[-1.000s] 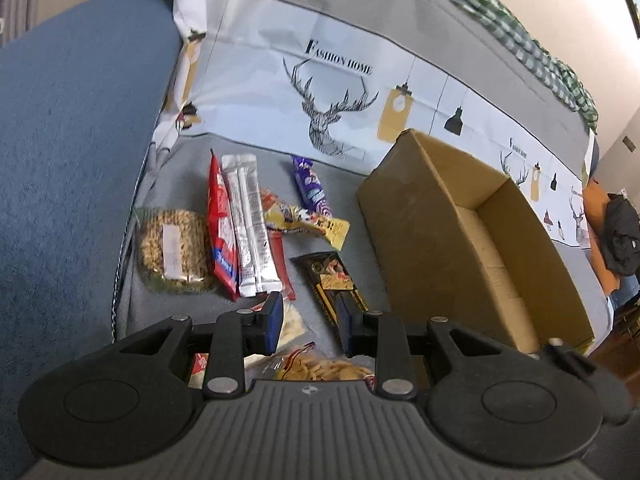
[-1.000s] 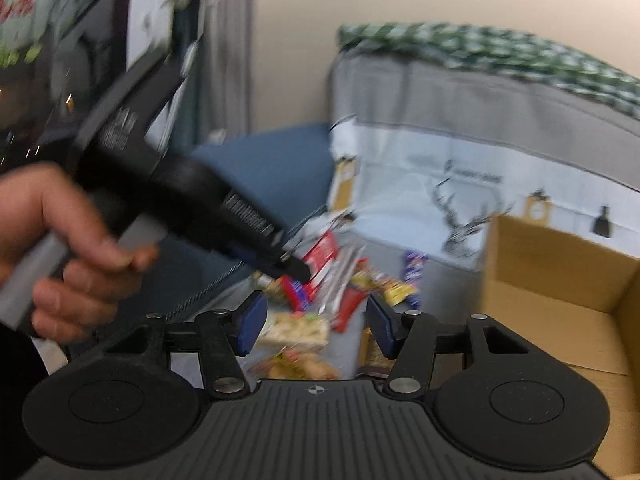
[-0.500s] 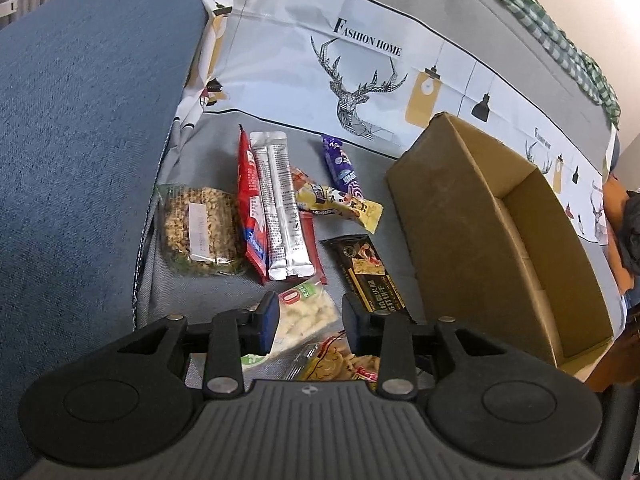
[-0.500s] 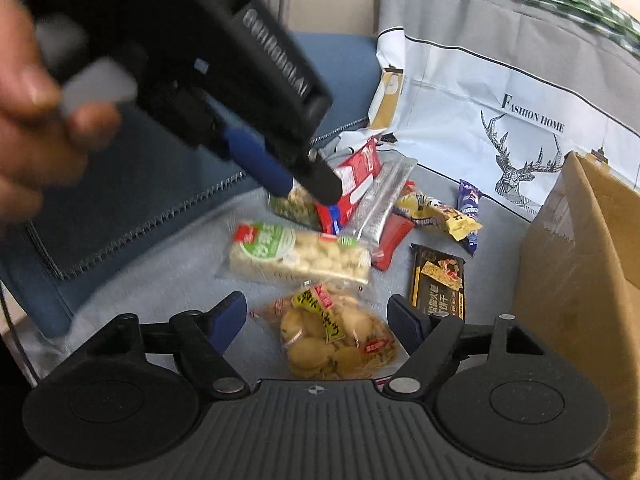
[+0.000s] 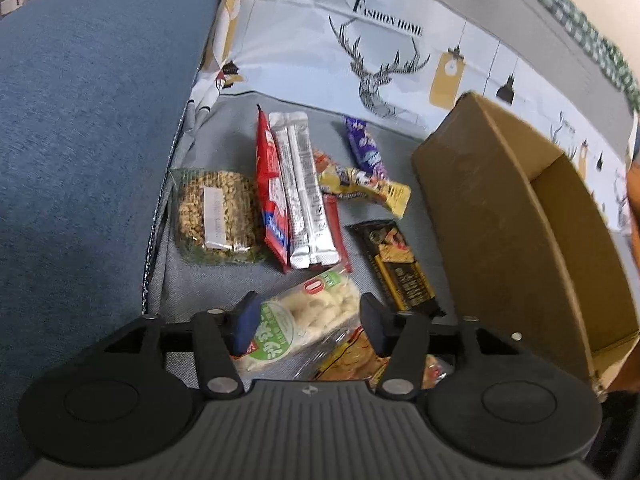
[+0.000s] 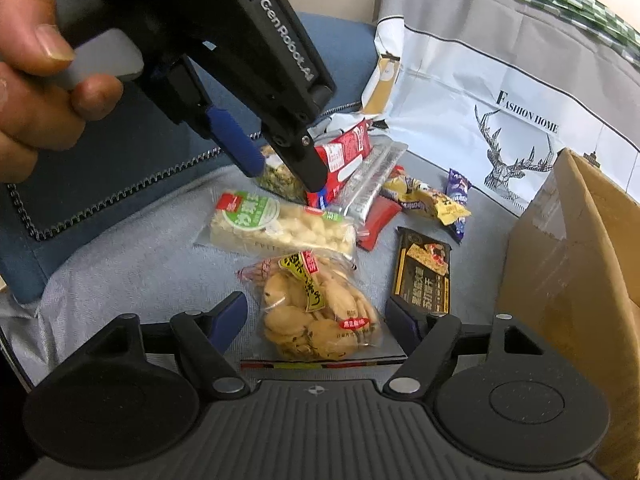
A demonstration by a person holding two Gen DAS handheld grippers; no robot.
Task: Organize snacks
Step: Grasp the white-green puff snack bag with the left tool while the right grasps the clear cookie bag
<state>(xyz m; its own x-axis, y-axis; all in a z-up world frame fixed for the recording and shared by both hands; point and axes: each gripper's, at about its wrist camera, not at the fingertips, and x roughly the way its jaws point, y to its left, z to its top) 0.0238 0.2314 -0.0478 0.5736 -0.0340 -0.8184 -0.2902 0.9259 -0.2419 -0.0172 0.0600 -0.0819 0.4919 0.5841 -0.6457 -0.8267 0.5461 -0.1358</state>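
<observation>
The snacks lie loose on the grey seat cover (image 5: 208,280), none yet in the cardboard box (image 5: 500,216) that stands open just beside them, and both tools are poised with nothing held. The left gripper (image 5: 308,322) has its jaws opening, with the end of the white rice-cracker pack (image 5: 308,312) between them but not pressed; the right gripper (image 6: 316,318), closing a little though still wide, frames the clear bag of biscuits (image 6: 316,312). The chief risk, as I judge it, is crowding: the two packs lie edge to edge and the biscuit bag seems to overlap the cracker pack, so closing on one may drag or lift the other. The crinkly film could also slip from the pads, and a hard squeeze would likely break the biscuits (they look brittle). The left gripper hangs close above the red packet (image 6: 340,156) and the silver sticks (image 5: 304,192), so the hands may foul each other. Seat and backrest wear a soft grey cover, printed on the back with deer heads and lamps; it will give under pressure. A blue cushion (image 5: 88,128) bounds the far side, and what lies beyond the box is too blurred to name.
</observation>
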